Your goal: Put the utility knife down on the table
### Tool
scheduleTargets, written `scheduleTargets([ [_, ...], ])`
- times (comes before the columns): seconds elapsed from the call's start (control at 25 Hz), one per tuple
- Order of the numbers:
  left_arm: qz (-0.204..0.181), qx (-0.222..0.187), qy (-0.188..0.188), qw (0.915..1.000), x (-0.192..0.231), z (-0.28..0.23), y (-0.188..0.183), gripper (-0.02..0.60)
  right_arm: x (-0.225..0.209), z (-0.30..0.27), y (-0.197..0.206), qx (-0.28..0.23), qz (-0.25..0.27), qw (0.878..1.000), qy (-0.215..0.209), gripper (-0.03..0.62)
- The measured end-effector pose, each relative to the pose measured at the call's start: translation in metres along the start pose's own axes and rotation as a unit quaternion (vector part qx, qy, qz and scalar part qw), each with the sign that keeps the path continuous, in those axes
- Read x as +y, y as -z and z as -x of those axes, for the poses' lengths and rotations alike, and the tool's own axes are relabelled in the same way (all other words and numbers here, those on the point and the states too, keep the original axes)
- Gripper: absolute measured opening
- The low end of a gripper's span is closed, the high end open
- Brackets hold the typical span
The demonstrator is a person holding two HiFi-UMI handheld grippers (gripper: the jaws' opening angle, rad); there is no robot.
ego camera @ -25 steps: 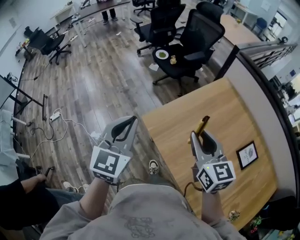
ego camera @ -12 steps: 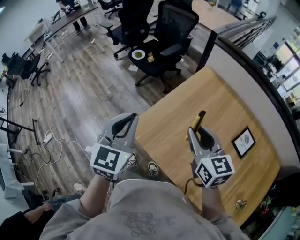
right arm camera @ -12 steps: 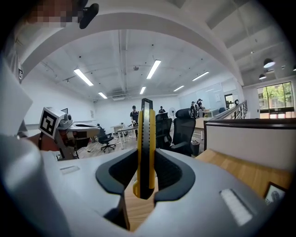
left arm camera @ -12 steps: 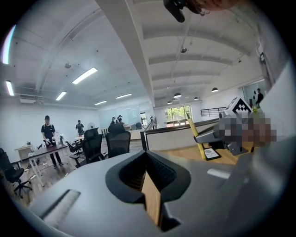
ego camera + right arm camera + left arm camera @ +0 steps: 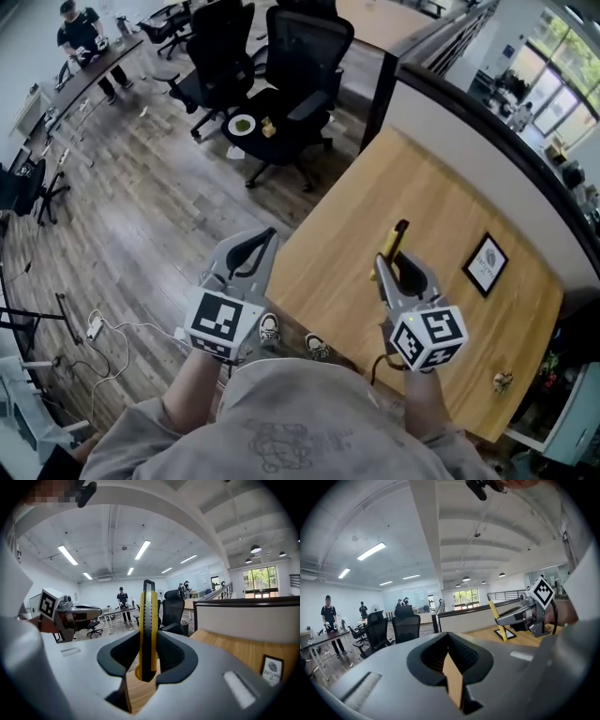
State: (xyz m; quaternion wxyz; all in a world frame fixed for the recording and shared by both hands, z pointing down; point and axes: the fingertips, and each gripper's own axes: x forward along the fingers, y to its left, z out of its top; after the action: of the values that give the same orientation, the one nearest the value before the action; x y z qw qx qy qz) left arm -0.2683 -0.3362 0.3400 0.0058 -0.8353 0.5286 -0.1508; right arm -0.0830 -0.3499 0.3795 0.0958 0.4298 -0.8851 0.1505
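My right gripper [image 5: 395,268] is shut on a yellow and black utility knife [image 5: 394,241], which sticks up out of the jaws above the near left part of the wooden table [image 5: 450,202]. In the right gripper view the knife [image 5: 147,620] stands upright between the dark pads of that gripper [image 5: 149,637]. My left gripper [image 5: 266,241] hovers left of the table's edge, over the floor, jaws together with nothing in them. From the left gripper view [image 5: 449,637], the right gripper [image 5: 516,616] and knife [image 5: 493,612] show at the right.
A small framed sign [image 5: 487,263] lies on the table's right side and a little ornament [image 5: 503,381] near its front corner. A grey partition [image 5: 469,131] borders the table's far edge. Black office chairs [image 5: 291,56] stand beyond on the wood floor, one carrying a plate [image 5: 242,124].
The head view has swung so more of the table shows. Both grippers keep about the same places in the frame, and the knife stays gripped in the right one.
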Motion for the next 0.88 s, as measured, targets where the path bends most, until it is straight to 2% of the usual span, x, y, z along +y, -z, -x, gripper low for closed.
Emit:
scheduleTargets([
  [0.28, -0.009, -0.011, 0.05, 0.9987, 0.038, -0.007, 0.0, 0.002, 0.021, -0.018, -0.005, -0.002, -0.02, 0.998, 0.051, 0.12],
  [0.4, -0.009, -0.009, 0.061, 0.9981, 0.05, -0.004, 0.002, 0.002, 0.034, -0.026, 0.0, 0.007, -0.044, 0.998, 0.054, 0.12],
  [0.64, -0.005, -0.001, 0.077, 0.997, 0.067, -0.003, 0.016, 0.002, 0.048, -0.043, 0.008, 0.016, -0.057, 0.996, 0.065, 0.12],
  [0.88, 0.001, 0.017, 0.092, 0.9956, 0.064, -0.019, 0.034, 0.002, 0.028, -0.075, 0.029, 0.049, -0.072, 0.993, 0.073, 0.12],
])
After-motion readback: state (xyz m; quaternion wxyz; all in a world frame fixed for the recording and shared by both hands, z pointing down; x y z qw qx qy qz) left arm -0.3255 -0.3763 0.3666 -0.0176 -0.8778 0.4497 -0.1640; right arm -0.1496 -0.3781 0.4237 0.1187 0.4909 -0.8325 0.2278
